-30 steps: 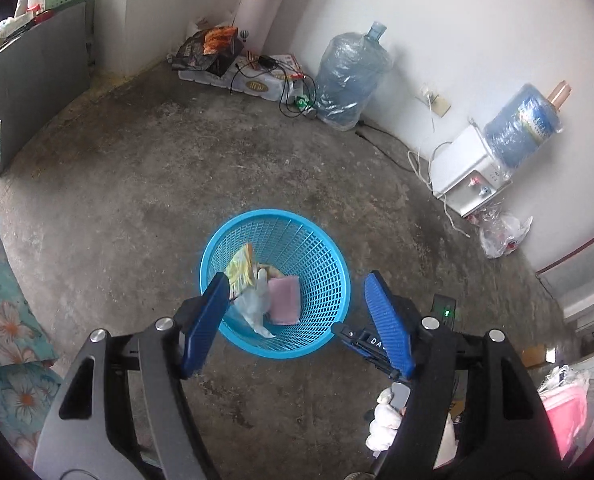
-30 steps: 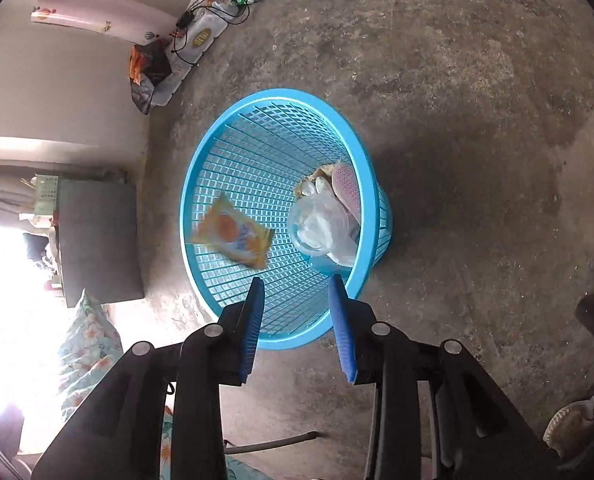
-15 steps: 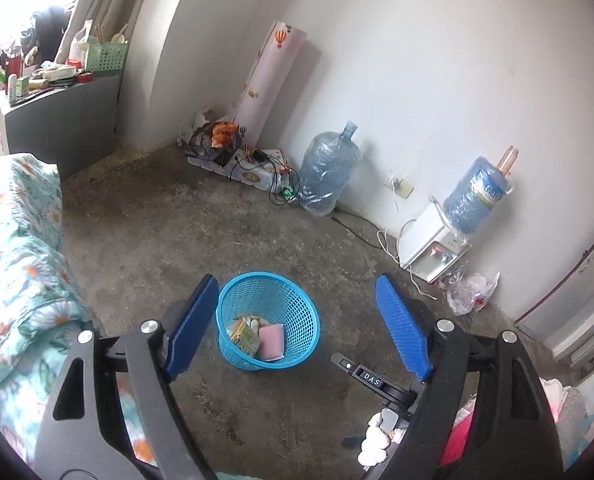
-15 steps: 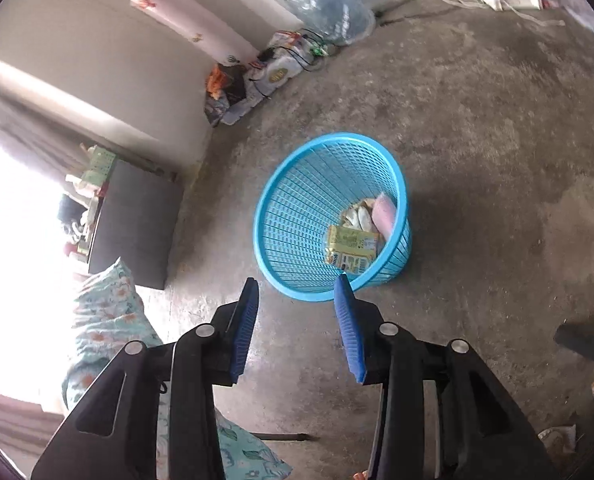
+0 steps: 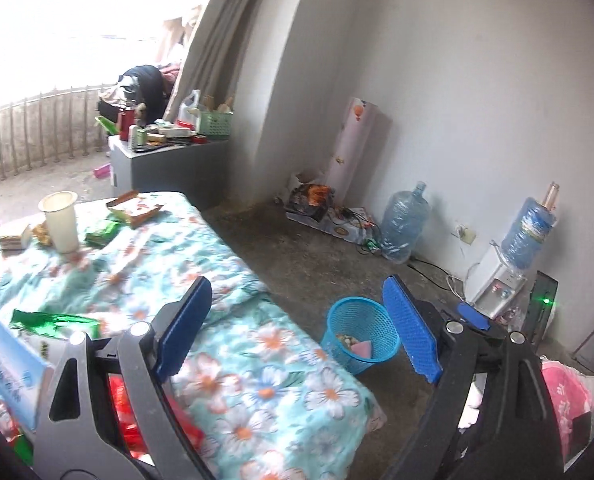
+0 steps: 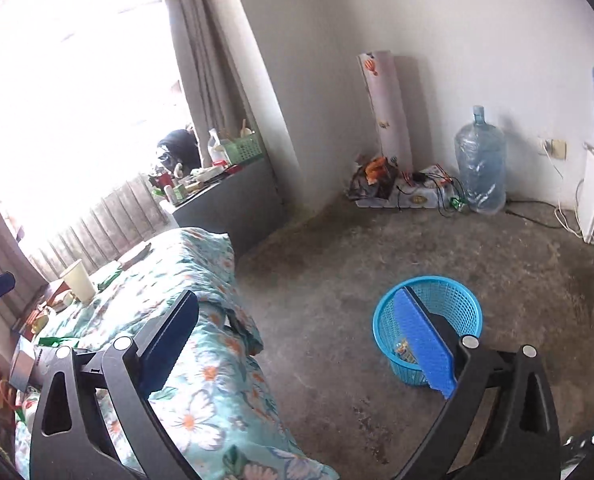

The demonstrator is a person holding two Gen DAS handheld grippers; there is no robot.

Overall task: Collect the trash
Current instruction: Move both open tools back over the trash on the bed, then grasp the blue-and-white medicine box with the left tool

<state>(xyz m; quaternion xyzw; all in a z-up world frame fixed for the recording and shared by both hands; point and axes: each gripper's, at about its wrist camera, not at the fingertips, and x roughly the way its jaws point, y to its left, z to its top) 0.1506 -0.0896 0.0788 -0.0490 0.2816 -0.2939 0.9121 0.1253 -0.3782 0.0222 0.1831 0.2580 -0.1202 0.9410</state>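
While some wrappers already lie in the blue basket (image 5: pixel 363 334), your left gripper (image 5: pixel 297 328) and right gripper (image 6: pixel 297 344), jaws just spread wide and empty, face a paper cup (image 5: pixel 60 222) and packets (image 5: pixel 55 322) left on the bed (image 5: pixel 265 380).

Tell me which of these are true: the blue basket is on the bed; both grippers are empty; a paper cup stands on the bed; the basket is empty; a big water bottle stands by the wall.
1. The blue basket is on the bed: false, it stands on the floor beside it.
2. The left gripper and right gripper are empty: true, jaws open.
3. A paper cup stands on the bed: true.
4. The basket is empty: false, trash lies inside.
5. A big water bottle stands by the wall: true.
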